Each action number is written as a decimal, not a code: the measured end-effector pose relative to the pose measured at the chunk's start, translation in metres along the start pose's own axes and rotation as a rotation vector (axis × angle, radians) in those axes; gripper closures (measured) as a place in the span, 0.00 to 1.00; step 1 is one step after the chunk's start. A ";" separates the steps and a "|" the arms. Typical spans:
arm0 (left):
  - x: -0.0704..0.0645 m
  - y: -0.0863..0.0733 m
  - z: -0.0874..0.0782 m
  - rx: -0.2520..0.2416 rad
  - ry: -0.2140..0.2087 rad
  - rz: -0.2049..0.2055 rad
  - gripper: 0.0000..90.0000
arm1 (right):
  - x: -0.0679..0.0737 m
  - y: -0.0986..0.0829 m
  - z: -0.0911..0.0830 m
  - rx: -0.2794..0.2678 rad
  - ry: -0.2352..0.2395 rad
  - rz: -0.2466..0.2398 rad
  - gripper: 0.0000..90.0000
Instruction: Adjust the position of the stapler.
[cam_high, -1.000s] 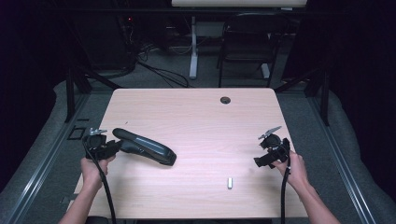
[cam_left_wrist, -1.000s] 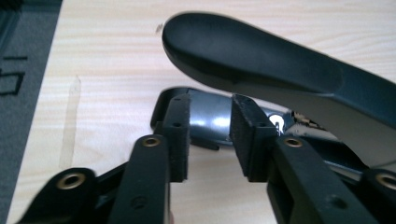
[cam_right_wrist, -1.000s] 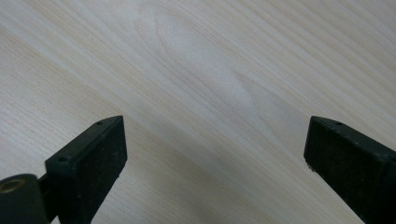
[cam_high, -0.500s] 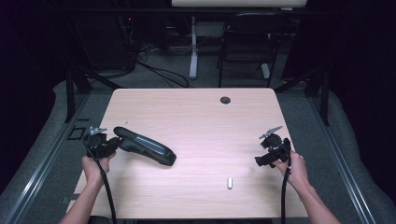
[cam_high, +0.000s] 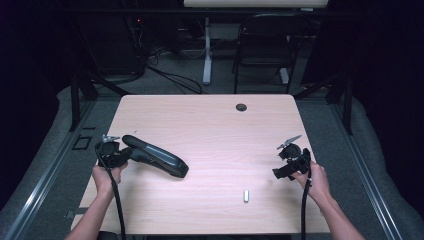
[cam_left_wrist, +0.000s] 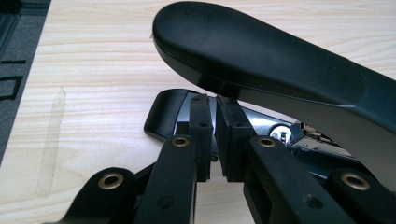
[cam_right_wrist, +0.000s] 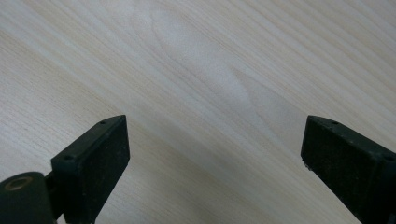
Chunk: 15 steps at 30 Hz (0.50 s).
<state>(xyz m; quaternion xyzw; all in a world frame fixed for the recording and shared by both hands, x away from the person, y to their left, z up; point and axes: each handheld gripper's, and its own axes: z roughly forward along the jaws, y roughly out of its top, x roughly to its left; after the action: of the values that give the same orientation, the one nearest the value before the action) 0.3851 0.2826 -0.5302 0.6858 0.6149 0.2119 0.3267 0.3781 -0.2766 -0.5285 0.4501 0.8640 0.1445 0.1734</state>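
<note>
Lying on the left half of the table (cam_high: 210, 125), the stapler (cam_high: 155, 156) runs its long axis diagonally: its rear end sits near the left edge, and its nose points toward the table's middle and a little toward the person. In the left gripper view the stapler's (cam_left_wrist: 261, 70) black top arm is raised above the base, rising from the right of the frame to a rounded end at upper left, with the metal base and its workings showing beneath.

The left gripper (cam_high: 116, 155) is at the stapler's rear end. Its jaws are drawn nearly together, with just a thin gap between them, and their tips reach under the raised arm; whether they pinch any part of the stapler cannot be told.

The right gripper (cam_high: 287, 167) is well apart, near the right edge, its jaws spread wide over bare wood. A small staple strip (cam_high: 246, 196) lies between the two, near the front edge.
</note>
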 end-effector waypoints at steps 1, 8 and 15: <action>0.000 0.001 0.001 0.004 0.001 0.002 0.95 | 0.000 0.000 0.000 -0.001 0.002 0.002 0.08; -0.005 0.005 0.009 0.007 0.009 0.011 0.95 | 0.000 -0.001 0.000 -0.002 0.013 0.000 0.08; -0.012 0.009 0.017 0.008 0.007 0.034 0.94 | 0.000 -0.001 -0.001 -0.011 0.020 0.003 0.08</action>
<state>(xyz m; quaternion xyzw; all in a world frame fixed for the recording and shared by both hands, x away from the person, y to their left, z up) 0.4016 0.2673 -0.5346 0.6966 0.6051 0.2174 0.3184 0.3774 -0.2774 -0.5279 0.4490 0.8642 0.1538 0.1671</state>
